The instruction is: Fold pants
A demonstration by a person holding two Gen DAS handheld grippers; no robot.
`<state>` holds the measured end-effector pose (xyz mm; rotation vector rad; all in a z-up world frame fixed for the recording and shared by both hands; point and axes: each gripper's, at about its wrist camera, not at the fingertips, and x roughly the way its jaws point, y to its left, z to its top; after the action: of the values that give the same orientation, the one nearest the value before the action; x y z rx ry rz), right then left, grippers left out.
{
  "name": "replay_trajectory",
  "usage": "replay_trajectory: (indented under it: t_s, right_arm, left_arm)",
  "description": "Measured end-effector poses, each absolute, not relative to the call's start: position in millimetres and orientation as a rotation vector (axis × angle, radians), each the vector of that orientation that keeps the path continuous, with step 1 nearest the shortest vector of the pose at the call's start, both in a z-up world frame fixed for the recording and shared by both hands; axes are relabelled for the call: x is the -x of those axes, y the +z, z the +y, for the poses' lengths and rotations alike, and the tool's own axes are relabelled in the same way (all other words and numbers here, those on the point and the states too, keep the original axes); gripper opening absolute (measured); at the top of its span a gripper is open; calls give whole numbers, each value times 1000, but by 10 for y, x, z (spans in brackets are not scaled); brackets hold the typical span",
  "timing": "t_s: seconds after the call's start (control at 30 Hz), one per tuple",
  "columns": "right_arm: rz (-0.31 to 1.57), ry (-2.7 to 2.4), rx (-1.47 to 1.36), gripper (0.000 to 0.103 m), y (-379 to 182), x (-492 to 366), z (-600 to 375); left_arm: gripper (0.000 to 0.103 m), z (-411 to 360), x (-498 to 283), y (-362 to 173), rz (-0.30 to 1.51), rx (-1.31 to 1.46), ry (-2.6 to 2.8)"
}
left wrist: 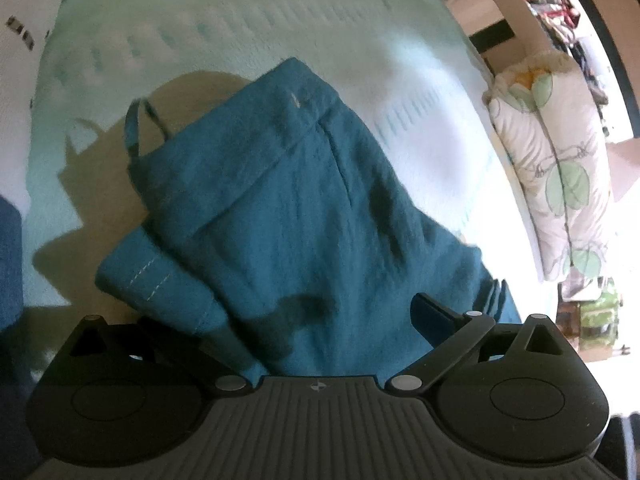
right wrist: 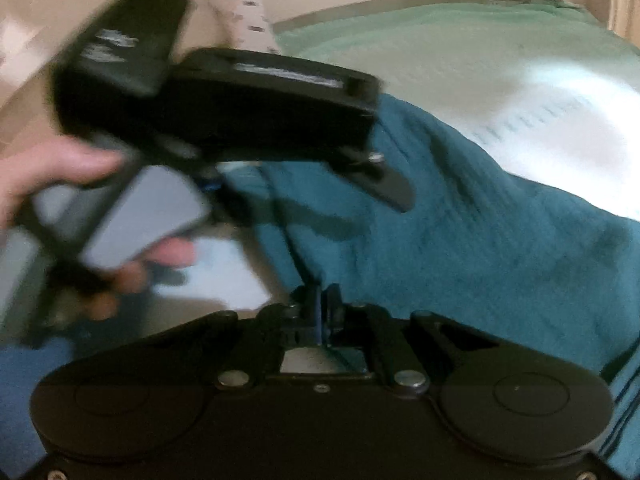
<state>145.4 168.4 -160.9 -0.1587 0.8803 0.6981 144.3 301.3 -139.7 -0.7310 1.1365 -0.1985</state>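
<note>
Teal cotton is bunched right under both of your tools: the pants lie on the pale green bedspread, already doubled over, with the waistband and a belt loop at the far end and a stitched hem turned up on the near left.

Your left gripper has its fingers spread wide over the near end of the bundle. Cloth fills the space between them, yet the pads do not appear to press on it. The right wrist view confirms this: that same tool hovers above the fabric with your hand on its grip.

Your right gripper has its fingers drawn together, and a thin edge of the teal fabric seems nipped between the tips at the near edge of the pants; the blur makes that hard to be certain of.

You look to be midway through the fold, taking hold for the next turn. Next, bring the left fingers down and close them on a matching edge, level with the right, before you lift. Raise one side alone and the layers will likely slide apart.

A floral pillow sits well off to the side.
</note>
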Motion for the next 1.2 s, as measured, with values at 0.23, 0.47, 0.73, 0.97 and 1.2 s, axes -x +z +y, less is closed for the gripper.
replay_trajectory:
  t_s: [0.23, 0.47, 0.73, 0.97, 1.2]
  right_arm:
    - [913, 713, 140, 9, -1707, -1365, 1649]
    - [898, 684, 87, 13, -1666, -1455, 1595]
    - [896, 637, -48, 19, -1423, -1360, 1209]
    - [892, 405, -282, 19, -1391, -1569, 370]
    - [1086, 280, -314, 5, -1885, -1554, 87]
  left_arm:
    - [102, 3160, -1343, -1497, 1060, 948, -109]
    - [24, 3282, -1249, -1480, 1049, 906, -40]
    - [21, 3131, -1120, -1116, 935, 665, -29]
    - [21, 2876, -1147, -747, 841, 505, -81]
    - [21, 2578, -1161, -565, 804, 451, -139]
